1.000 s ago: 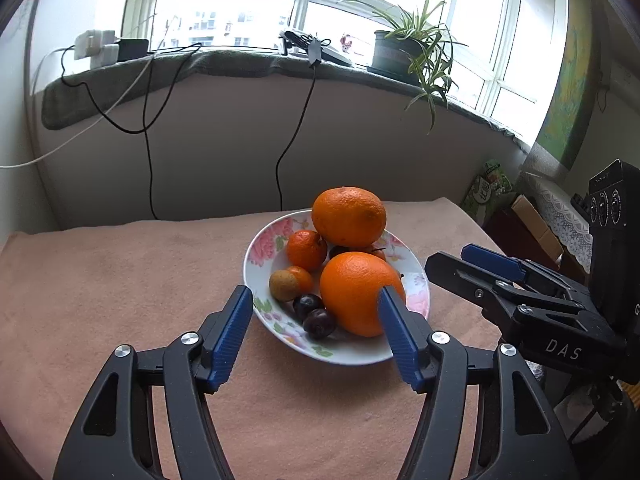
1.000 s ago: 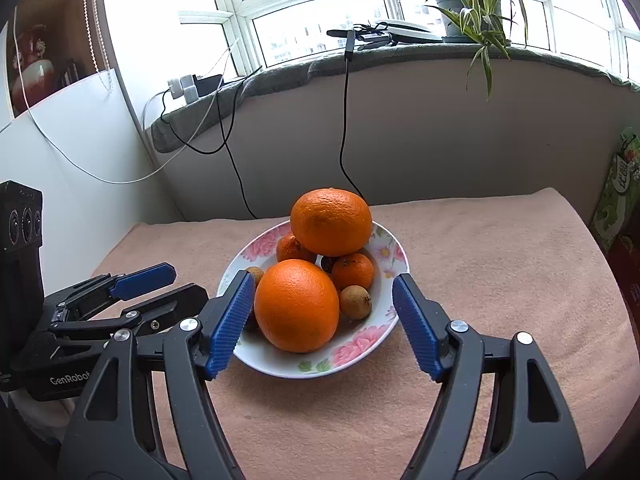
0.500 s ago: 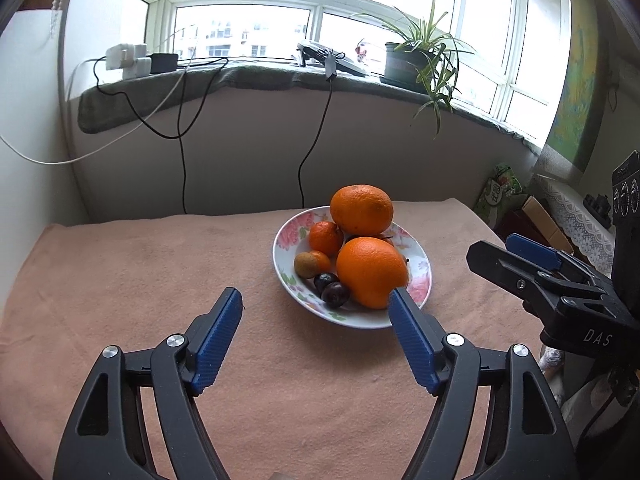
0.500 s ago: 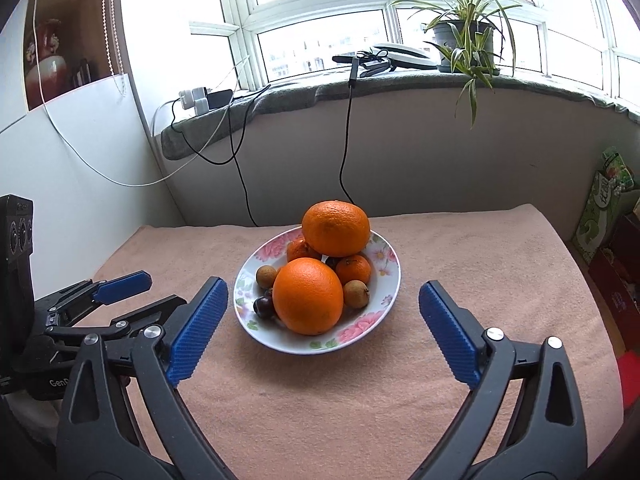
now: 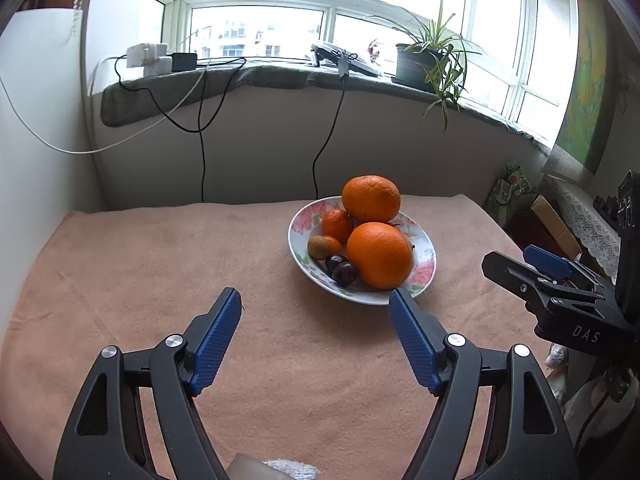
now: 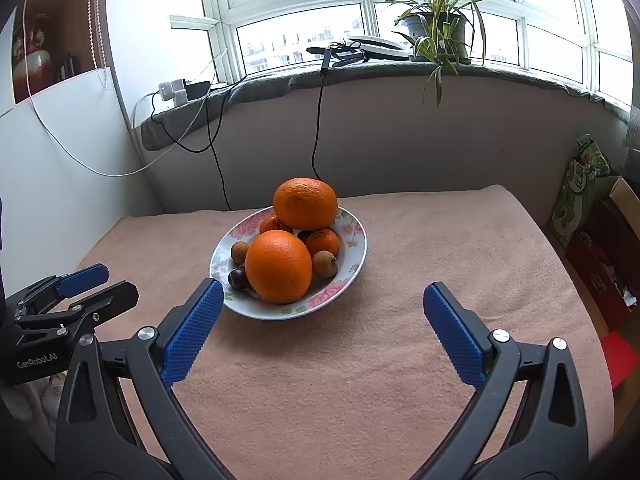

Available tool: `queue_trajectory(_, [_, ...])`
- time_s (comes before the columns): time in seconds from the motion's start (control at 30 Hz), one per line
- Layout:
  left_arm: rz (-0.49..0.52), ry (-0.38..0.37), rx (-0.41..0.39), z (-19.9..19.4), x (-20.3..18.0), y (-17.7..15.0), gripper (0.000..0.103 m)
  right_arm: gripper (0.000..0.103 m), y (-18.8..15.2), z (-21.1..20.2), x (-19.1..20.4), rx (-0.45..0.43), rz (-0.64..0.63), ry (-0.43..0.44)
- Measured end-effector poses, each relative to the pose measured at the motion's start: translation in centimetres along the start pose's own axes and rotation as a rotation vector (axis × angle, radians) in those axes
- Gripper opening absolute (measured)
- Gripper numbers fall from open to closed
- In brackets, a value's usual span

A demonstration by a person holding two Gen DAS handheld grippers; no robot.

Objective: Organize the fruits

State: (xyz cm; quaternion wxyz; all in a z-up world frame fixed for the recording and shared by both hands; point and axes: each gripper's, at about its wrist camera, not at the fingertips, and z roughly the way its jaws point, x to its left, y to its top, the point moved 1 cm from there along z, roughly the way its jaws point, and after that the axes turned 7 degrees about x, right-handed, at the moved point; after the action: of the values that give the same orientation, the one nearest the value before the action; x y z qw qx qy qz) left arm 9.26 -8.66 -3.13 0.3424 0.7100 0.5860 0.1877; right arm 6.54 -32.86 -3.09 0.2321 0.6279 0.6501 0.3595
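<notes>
A floral plate [image 5: 425, 276] [image 6: 356, 256] sits on the pink cloth-covered table, piled with fruit. Two large oranges are there, one in front [image 5: 379, 255] [image 6: 279, 267] and one stacked behind [image 5: 371, 198] [image 6: 305, 203]. Small mandarins [image 5: 337, 224] [image 6: 322, 241], brown longan-like fruits [image 5: 318, 246] [image 6: 324, 264] and dark plums [image 5: 345, 273] [image 6: 237, 279] lie around them. My left gripper [image 5: 316, 312] is open and empty, near side of the plate. My right gripper [image 6: 318, 304] is open and empty, also short of the plate.
The pink table cloth [image 5: 140, 264] [image 6: 460, 248] stretches left and right of the plate. A wall with hanging cables [image 5: 202, 136] and a sill with a potted plant [image 6: 436, 20] stand behind. Boxes and bags [image 6: 580, 184] sit off the table's right edge.
Both grippers have pulled back from the plate and up, so the plate looks smaller and farther. The right jaws have opened wider. The fruit has not moved.
</notes>
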Motion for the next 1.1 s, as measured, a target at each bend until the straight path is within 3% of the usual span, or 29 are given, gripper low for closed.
queue_trajectory(1.1, [0.0, -0.001, 0.007, -0.42, -0.69, -0.4, 0.077, 0.102, -0.48, 0.05, -0.07, 0.029, 0.02, 0.011])
